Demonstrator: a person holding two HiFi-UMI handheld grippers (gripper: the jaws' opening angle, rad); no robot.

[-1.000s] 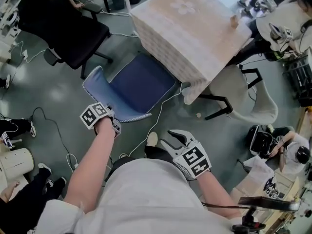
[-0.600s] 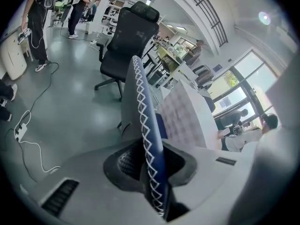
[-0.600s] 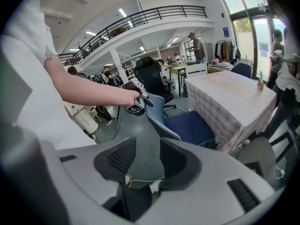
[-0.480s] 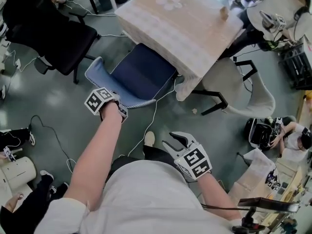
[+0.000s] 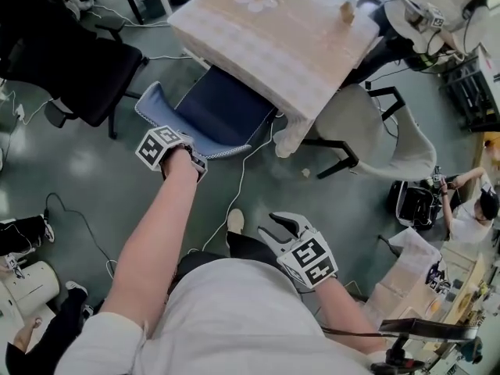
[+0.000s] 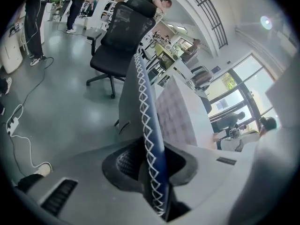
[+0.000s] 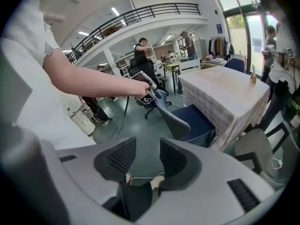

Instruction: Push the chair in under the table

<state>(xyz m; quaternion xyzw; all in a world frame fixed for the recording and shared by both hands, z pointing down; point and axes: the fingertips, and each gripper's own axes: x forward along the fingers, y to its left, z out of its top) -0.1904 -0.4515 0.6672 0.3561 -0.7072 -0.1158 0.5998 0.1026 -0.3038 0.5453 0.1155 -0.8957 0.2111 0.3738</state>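
Observation:
The blue chair [image 5: 223, 112] stands with its seat partly under the cloth-covered table [image 5: 273, 37], its stitched backrest [image 5: 152, 112] facing me. My left gripper [image 5: 181, 148] holds the backrest's top edge. In the left gripper view that stitched edge [image 6: 145, 102] runs between the jaws of the left gripper [image 6: 150, 163], which are opening, with the table [image 6: 178, 116] just beyond. My right gripper [image 5: 277, 225] hangs near my body, open with nothing in it; the right gripper view shows the right gripper [image 7: 143, 158], the chair [image 7: 176, 118] and the table [image 7: 225, 88] ahead.
A black office chair [image 5: 70, 61] stands left of the blue chair. A pale shell chair [image 5: 375, 131] sits at the table's right side. A white cable [image 5: 242, 186] trails over the floor. A small object [image 5: 346, 12] stands on the table. A person [image 5: 476, 209] crouches at the right.
My left gripper has moved toward the table with the backrest, and the blue seat has slid further under the tablecloth. My right gripper has stayed near my body.

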